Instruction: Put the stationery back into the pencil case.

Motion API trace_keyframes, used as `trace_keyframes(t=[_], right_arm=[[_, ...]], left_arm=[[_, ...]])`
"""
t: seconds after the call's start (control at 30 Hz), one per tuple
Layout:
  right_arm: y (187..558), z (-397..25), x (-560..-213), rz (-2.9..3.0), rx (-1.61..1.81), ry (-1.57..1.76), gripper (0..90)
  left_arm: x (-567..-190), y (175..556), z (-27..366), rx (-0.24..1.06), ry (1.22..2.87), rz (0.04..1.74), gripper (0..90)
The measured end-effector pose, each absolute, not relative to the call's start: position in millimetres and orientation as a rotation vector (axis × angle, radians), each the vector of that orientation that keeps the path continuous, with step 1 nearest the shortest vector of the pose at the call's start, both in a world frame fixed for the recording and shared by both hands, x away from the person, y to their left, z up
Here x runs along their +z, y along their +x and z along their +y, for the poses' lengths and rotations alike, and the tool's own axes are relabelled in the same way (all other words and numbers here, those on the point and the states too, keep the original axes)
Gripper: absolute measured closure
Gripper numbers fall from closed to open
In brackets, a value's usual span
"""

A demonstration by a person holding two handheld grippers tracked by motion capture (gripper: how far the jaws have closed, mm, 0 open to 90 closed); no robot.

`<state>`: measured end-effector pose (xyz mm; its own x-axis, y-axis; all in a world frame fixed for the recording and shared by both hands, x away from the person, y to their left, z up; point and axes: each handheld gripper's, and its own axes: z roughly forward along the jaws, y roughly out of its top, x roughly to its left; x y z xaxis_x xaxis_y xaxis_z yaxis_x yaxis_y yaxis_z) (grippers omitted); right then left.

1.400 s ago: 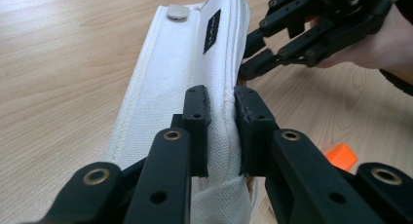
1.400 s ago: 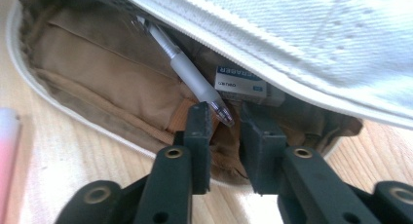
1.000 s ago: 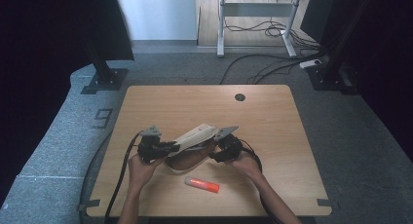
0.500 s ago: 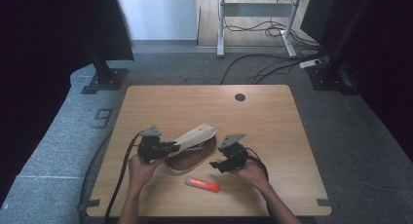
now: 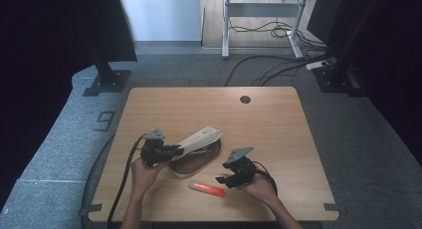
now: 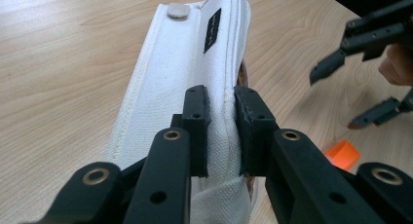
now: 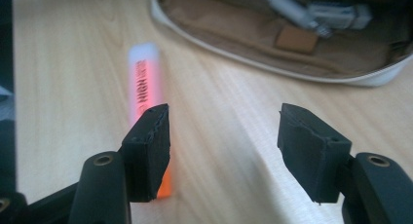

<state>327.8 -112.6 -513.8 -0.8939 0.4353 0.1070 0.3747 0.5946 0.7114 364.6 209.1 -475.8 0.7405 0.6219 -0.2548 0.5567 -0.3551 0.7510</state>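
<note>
the left gripper [image 6: 221,131] was clamped on the lid of the white cloth pencil case with a brown inside [image 5: 196,149], holding it open on the wooden table [image 5: 278,124]. the right gripper [image 7: 224,151] had its jaws spread wide, holding nothing. the orange highlighter pen [image 7: 146,112] lay flat on the table just under and ahead of its left jaw, its long side running straight away from the gripper. the right gripper was the nearer one, so it probably needed to slide left.

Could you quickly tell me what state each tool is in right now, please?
Left tool: shut on the raised flap of the white fabric pencil case.
Right tool: open, holding nothing, just above the orange highlighter pen.
</note>
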Motion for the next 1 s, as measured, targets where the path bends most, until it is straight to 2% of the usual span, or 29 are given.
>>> trace_keyframes(t=[0.33, 0.6, 0.73, 0.87, 1.0], right_arm=[[309, -103, -528, 2.809, 1.197, 0.654, 40.8], [302, -90, -533, 2.825, 1.191, 0.573, 48.4], [298, -84, -538, 2.829, 1.158, 0.514, 53.8], [297, -82, -539, 2.816, 1.123, 0.493, 64.4], [296, -83, -539, 2.807, 1.121, 0.495, 65.7]], left_arm=[[-476, 364, 209, 0.09, 2.044, 0.89, 76.1], [-476, 364, 209, 0.09, 2.046, 0.888, 76.1], [-476, 364, 209, 0.09, 2.045, 0.889, 76.1], [-476, 364, 209, 0.089, 2.045, 0.888, 76.1], [-476, 364, 208, 0.089, 2.045, 0.887, 76.1]])
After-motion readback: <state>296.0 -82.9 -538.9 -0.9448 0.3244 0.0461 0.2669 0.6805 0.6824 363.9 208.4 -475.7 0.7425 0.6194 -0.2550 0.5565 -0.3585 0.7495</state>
